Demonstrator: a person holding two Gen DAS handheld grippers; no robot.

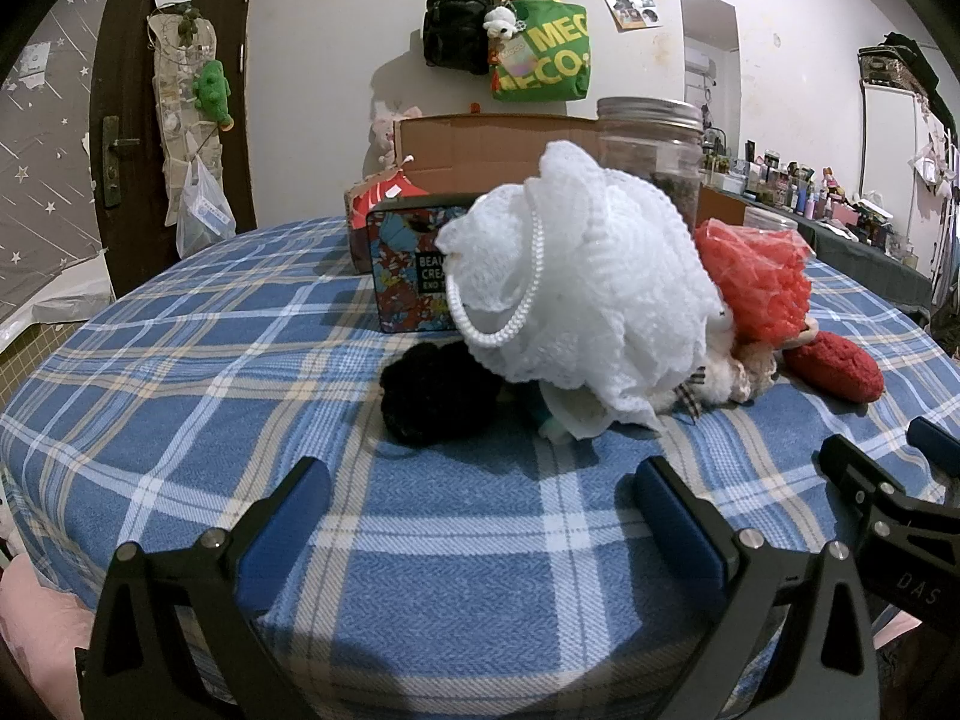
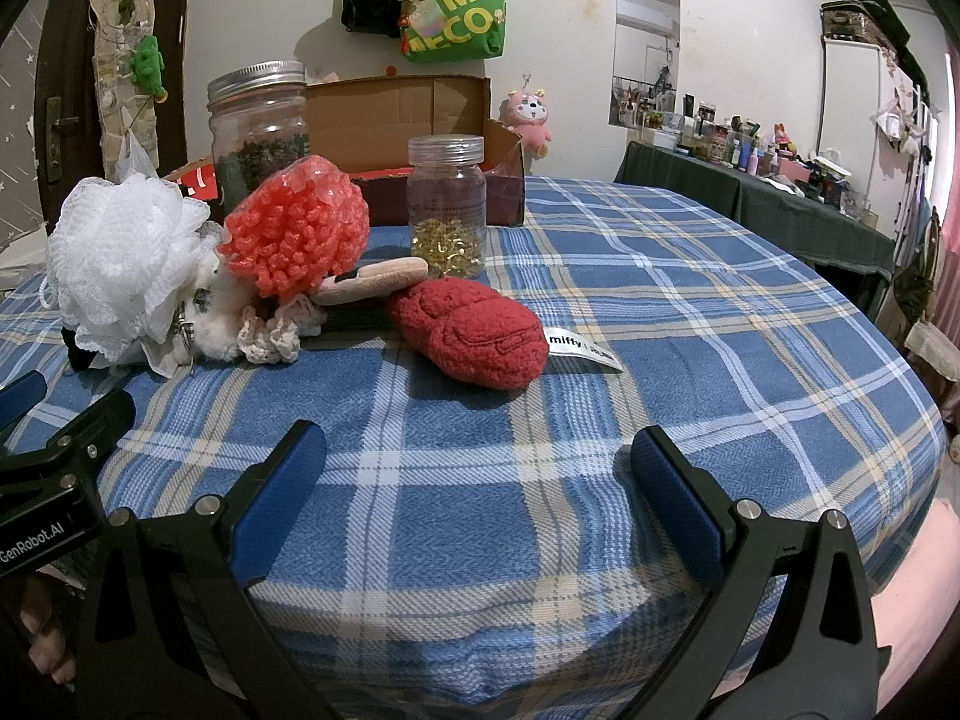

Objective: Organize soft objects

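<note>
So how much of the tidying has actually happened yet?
Nothing looks sorted so far. The white pouf, coral pouf, black ball and red plush lie heaped on the plaid cloth, none visibly in the cardboard box. Nothing is in hand: the left gripper and right gripper both hover with jaws open and empty. All the sorting is left.

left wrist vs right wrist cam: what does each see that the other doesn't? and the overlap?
Left wrist only: the patterned tin behind the pile and a black knitted piece in front of it.

Right wrist only: the small clear jar of gold bits, the pink plush by the box, and the red plush's white label.

Both: white bath pouf, coral pouf, red plush, big lidded jar, cardboard box, plaid blanket. Each shows its own open tongs, left and right.
</note>
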